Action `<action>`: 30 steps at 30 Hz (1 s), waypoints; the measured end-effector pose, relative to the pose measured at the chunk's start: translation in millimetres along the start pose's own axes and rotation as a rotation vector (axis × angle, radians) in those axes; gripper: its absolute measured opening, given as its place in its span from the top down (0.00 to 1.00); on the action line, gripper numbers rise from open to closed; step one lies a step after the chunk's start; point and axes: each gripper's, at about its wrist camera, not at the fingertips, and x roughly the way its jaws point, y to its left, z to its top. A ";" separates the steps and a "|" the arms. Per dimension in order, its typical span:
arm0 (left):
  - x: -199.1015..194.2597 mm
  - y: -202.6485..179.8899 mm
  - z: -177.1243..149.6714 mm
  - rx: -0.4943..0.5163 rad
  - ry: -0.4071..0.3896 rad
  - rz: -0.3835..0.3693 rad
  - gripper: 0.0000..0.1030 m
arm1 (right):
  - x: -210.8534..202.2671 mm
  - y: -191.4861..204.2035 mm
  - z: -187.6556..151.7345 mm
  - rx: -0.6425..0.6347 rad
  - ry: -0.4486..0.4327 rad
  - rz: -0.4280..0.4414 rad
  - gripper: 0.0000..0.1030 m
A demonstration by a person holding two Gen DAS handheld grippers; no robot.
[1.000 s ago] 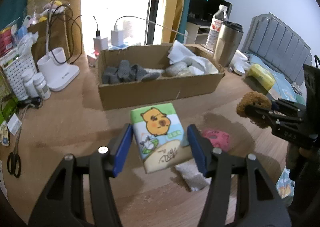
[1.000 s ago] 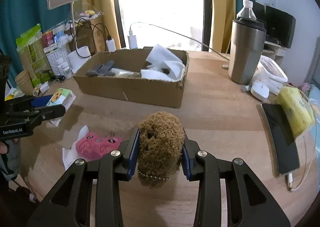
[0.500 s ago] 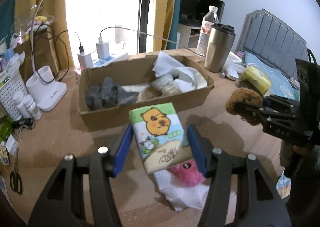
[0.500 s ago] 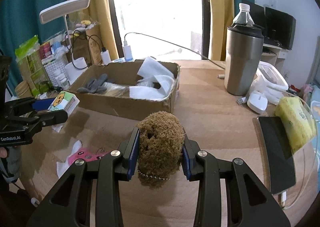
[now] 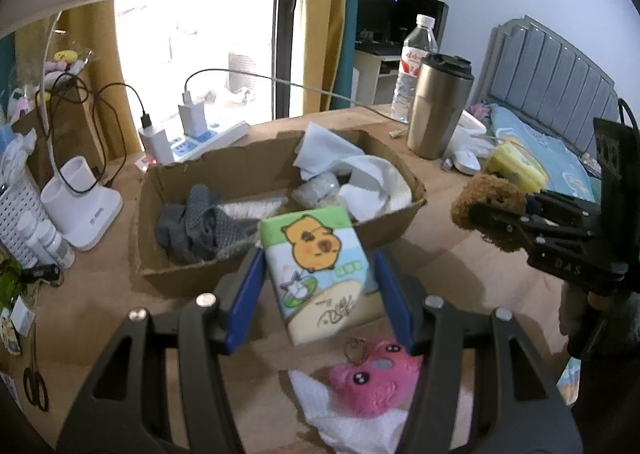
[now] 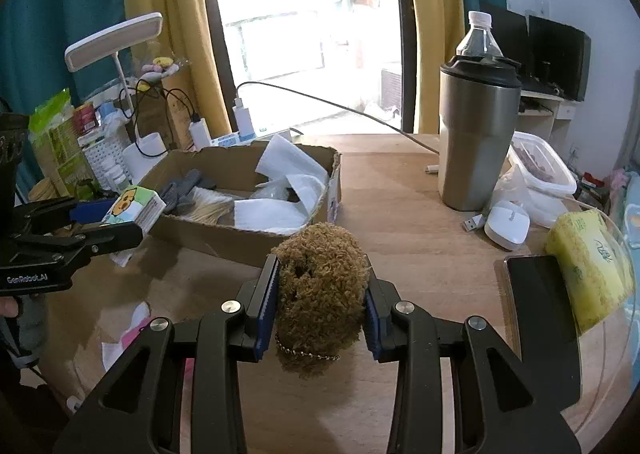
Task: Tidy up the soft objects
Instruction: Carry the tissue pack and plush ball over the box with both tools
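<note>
My left gripper (image 5: 320,286) is shut on a tissue pack (image 5: 320,266) printed with a capybara and holds it above the table, just in front of the open cardboard box (image 5: 400,230). My right gripper (image 6: 320,294) is shut on a brown fuzzy plush (image 6: 320,286) with a bead chain, also lifted, near the box's front right corner (image 6: 334,190). The plush also shows in the left wrist view (image 5: 486,196). The box holds grey socks (image 5: 200,226) and white cloths (image 5: 368,182). A pink plush (image 5: 372,378) lies on a white tissue (image 5: 348,426) on the table below my left gripper.
A steel tumbler (image 6: 476,134), a water bottle (image 6: 478,34), a white mouse (image 6: 506,222), a phone (image 6: 540,302) and a yellow tissue pack (image 6: 588,274) stand to the right. A desk lamp base (image 5: 80,202), chargers (image 5: 188,126) and scissors (image 5: 34,386) are at the left.
Both grippers have moved up and forward toward the box with their loads held. The pink plush and the tissue now lie lower in the left wrist view.
</note>
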 end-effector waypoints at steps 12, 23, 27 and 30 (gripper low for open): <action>18.6 -9.7 21.8 0.020 -0.002 0.005 0.44 | 2.5 -16.3 11.0 0.024 -0.027 0.016 0.63; 37.6 -6.0 35.8 -0.026 -0.011 0.025 0.44 | 8.2 -18.3 23.6 -0.005 -0.023 0.049 0.63; 47.4 -3.8 38.5 -0.048 -0.009 0.037 0.44 | 9.4 -18.8 28.6 -0.017 -0.025 0.058 0.63; 55.8 -3.5 40.2 -0.051 0.003 0.040 0.44 | 12.8 -21.5 31.5 -0.016 -0.025 0.061 0.63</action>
